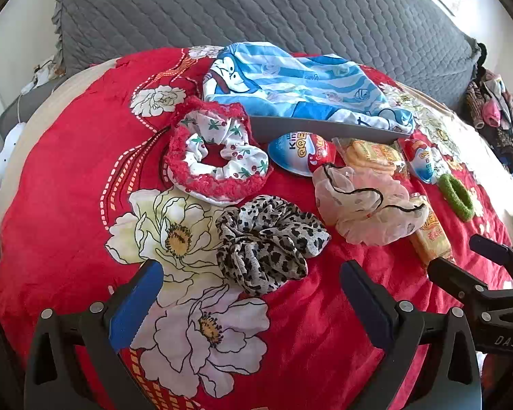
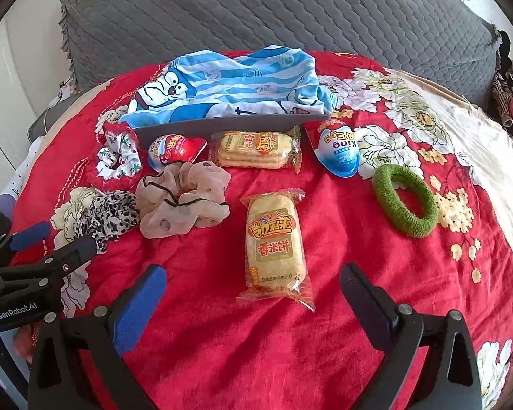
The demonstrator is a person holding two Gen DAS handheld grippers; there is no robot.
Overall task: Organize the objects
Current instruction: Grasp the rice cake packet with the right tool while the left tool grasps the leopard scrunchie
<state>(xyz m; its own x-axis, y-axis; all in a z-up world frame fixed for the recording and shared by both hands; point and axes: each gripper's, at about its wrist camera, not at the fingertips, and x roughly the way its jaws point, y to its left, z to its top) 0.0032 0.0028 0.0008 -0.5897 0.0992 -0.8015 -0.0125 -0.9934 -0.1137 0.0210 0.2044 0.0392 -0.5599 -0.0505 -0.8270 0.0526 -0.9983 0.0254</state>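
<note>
On a red flowered blanket (image 1: 68, 205) lie several scrunchies and snacks. My left gripper (image 1: 253, 276) is open and hovers just short of a leopard-print scrunchie (image 1: 266, 239). Behind it are a cherry-print scrunchie with red trim (image 1: 219, 160), a sheer beige scrunchie (image 1: 362, 205) and a chocolate egg (image 1: 301, 153). My right gripper (image 2: 253, 276) is open, and a rice cracker packet (image 2: 275, 242) lies on the blanket just ahead of its fingertips. Further back sit a second cracker packet (image 2: 256, 150), two chocolate eggs (image 2: 176, 152) (image 2: 338, 152) and a green scrunchie (image 2: 405, 201).
A grey tray (image 2: 232, 124) at the back holds a blue striped cartoon cloth (image 2: 229, 82). A grey quilted pillow (image 2: 273, 10) lies behind it. A pile of clothes (image 1: 496, 109) sits at the far right. The left gripper (image 2: 48, 242) shows at the right wrist view's left edge.
</note>
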